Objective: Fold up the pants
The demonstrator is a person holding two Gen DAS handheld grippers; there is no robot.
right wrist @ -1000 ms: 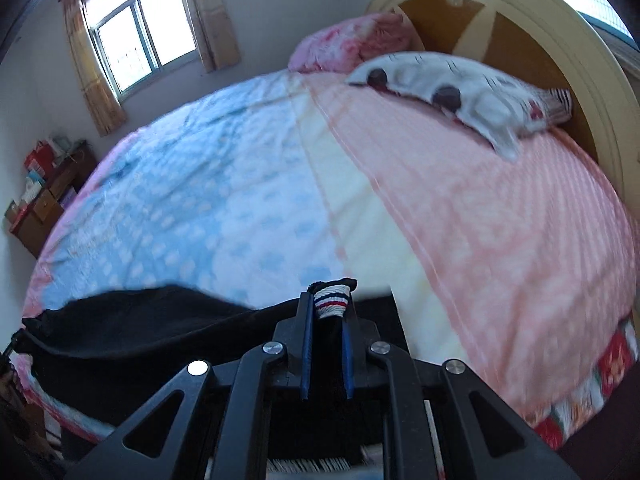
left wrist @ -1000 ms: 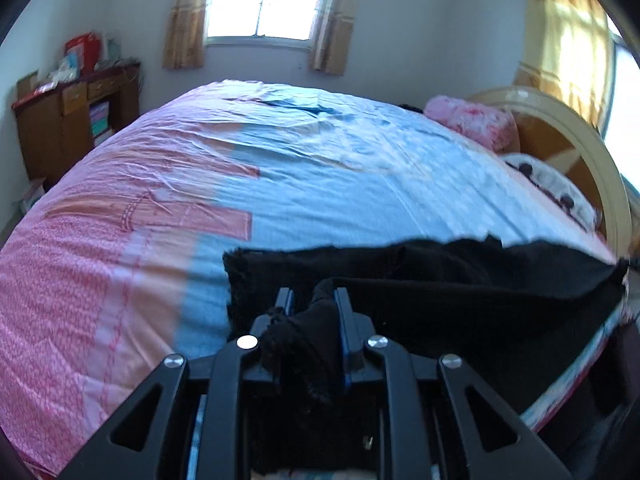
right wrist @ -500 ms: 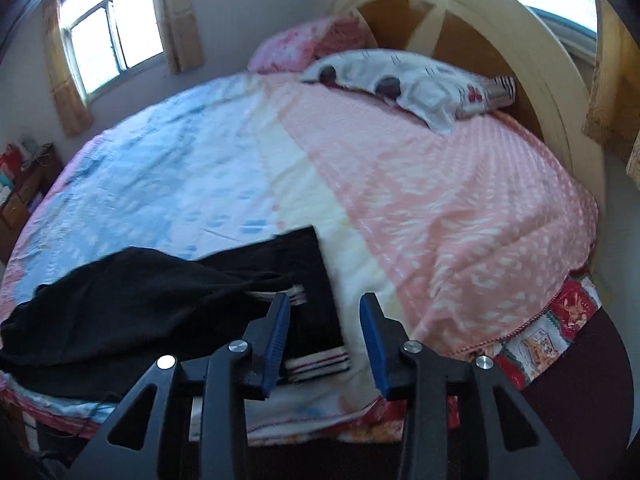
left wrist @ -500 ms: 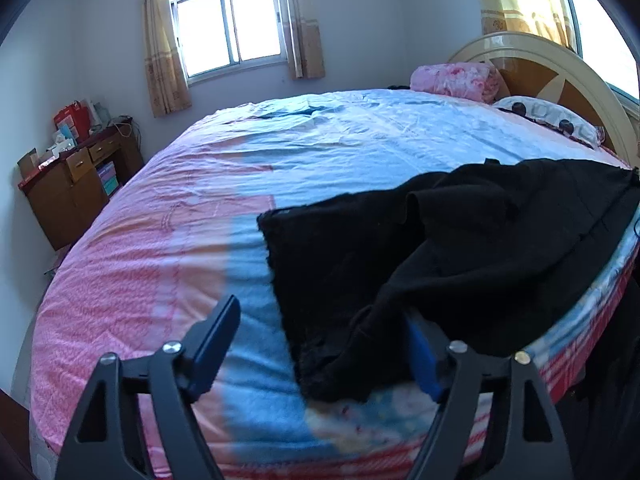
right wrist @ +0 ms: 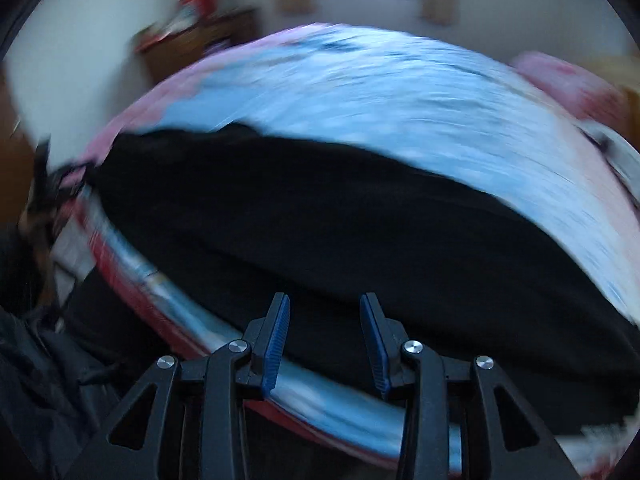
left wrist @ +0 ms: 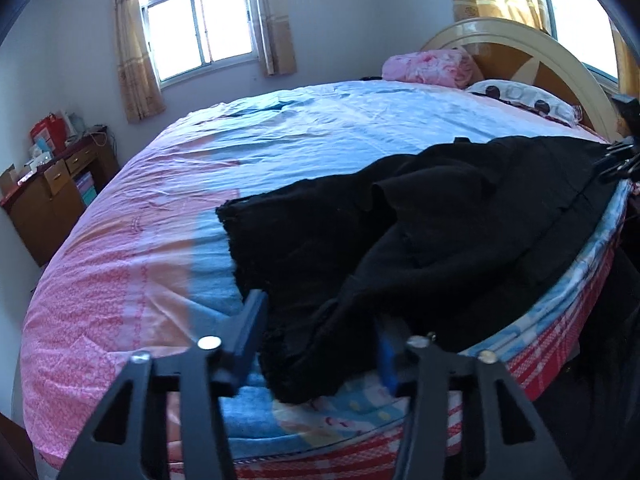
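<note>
Left gripper [left wrist: 320, 336]: jaws apart, lately closing in; hem end of the pants between the fingers, no visible pinch; left finger [left wrist: 250, 332] beside the cloth, right finger's blue pad [left wrist: 387, 356] partly under a fold.
Right gripper [right wrist: 324, 340]: jaws parted, nothing between the blue pads [right wrist: 276, 340]; poised over the near edge of the bed, above black cloth; view smeared by blur.
Pants [left wrist: 420, 232]: black, lying rumpled along the near edge of the bed, stretching from the left gripper toward the headboard end; upper layer bunched and folded over the lower one; frayed hem edge facing the pink part of the sheet; nearest corner hanging slightly over the mattress edge.
Pants in the right wrist view [right wrist: 340, 240]: wide dark band across the near side of the bed.
Bed sheet [left wrist: 300, 140]: light blue in the middle, pink toward the foot, wrinkled.
Mattress edge [left wrist: 540, 356]: red checked band under a blue printed strip.
Pillows: pink one [left wrist: 430, 65] and white one with dark spots [left wrist: 520, 96], both against the headboard [left wrist: 520, 46].
Headboard: arched, cream rim, brown panels.
Window [left wrist: 200, 32]: bright, curtains on both sides.
Desk [left wrist: 56, 196]: brown wood, against the far wall left of the bed, boxes on top.
</note>
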